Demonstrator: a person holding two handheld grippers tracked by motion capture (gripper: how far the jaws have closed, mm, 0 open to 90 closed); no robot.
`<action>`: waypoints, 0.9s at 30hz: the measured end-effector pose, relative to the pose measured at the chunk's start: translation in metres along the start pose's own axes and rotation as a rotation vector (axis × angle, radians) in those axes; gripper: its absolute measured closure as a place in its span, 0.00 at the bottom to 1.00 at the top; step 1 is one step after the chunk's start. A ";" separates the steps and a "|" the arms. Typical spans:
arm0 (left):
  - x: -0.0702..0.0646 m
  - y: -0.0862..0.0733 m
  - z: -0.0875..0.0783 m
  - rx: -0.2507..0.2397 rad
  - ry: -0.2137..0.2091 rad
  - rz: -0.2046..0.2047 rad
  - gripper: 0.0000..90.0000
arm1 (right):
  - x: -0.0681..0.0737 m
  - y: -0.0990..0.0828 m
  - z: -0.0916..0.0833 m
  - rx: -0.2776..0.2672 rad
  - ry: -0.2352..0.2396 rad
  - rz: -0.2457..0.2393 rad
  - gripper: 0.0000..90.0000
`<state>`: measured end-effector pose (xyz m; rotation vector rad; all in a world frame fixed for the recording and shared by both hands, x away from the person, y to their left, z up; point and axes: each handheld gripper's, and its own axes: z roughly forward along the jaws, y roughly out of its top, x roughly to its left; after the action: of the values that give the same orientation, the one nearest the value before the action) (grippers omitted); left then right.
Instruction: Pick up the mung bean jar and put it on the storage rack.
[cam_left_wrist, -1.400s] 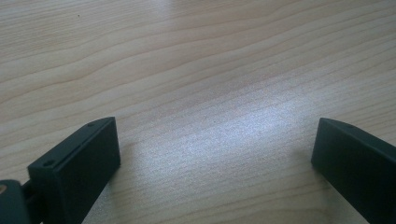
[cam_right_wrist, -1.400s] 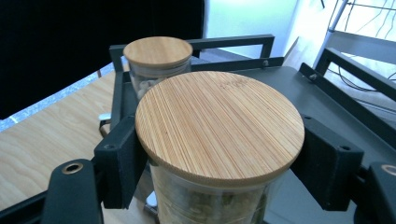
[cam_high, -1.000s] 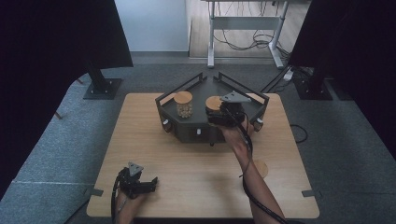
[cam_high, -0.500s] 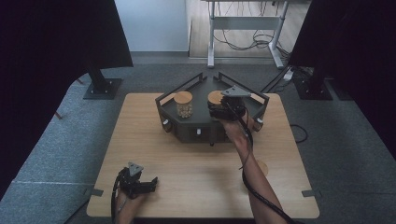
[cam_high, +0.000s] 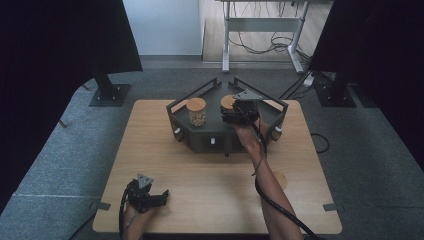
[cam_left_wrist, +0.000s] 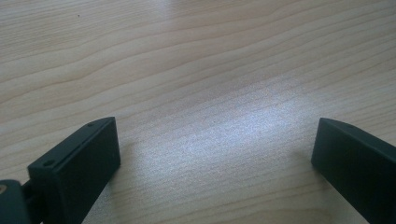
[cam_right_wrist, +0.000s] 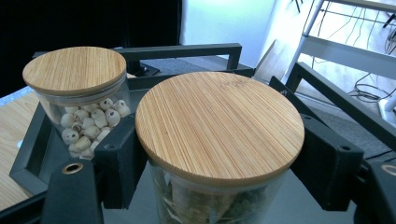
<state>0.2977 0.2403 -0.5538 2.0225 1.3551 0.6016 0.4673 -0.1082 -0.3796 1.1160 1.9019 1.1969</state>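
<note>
My right gripper (cam_high: 239, 114) is up at the black tray (cam_high: 200, 140), toward twelve o'clock on the wooden table (cam_high: 210, 190) in the high view. In the right gripper view its two black jaws stand on either side of a glass jar (cam_right_wrist: 219, 205) with a round bamboo lid (cam_right_wrist: 219, 126), just under the lid's rim, and the pads press against the glass: I have that jar clamped. Through the glass I see greenish and pale dried pieces, though I cannot tell what they are. The jar is upright and sits inside the tray's frame, with the frame's black bars behind it.

At about ten o'clock from the clamped jar in that view, close beside it but apart, stands a second glass jar (cam_right_wrist: 88, 126), also bamboo-lidded, filled with small white round pieces with dark spots. From above, this second jar (cam_high: 196, 112) is at nine o'clock of my right gripper, on the tray's left half.

My left gripper (cam_high: 147, 197) lies well apart from the tray, near the table's edge at about seven o'clock in the high view. In the left gripper view its jaws stand wide, with bare wood grain between them and nothing held.
</note>
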 end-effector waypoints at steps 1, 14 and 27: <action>0.000 0.000 0.000 0.000 0.000 0.000 0.01 | 0.000 0.000 0.002 0.001 0.002 0.001 0.27; 0.000 0.000 0.000 0.000 0.000 0.000 0.01 | 0.006 -0.005 0.018 0.021 0.006 0.003 0.27; 0.000 0.000 0.000 0.000 -0.001 0.001 0.01 | 0.002 -0.014 0.022 0.032 0.028 0.036 0.27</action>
<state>0.2977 0.2405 -0.5538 2.0233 1.3537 0.6007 0.4799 -0.1013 -0.4015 1.1600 1.9361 1.2119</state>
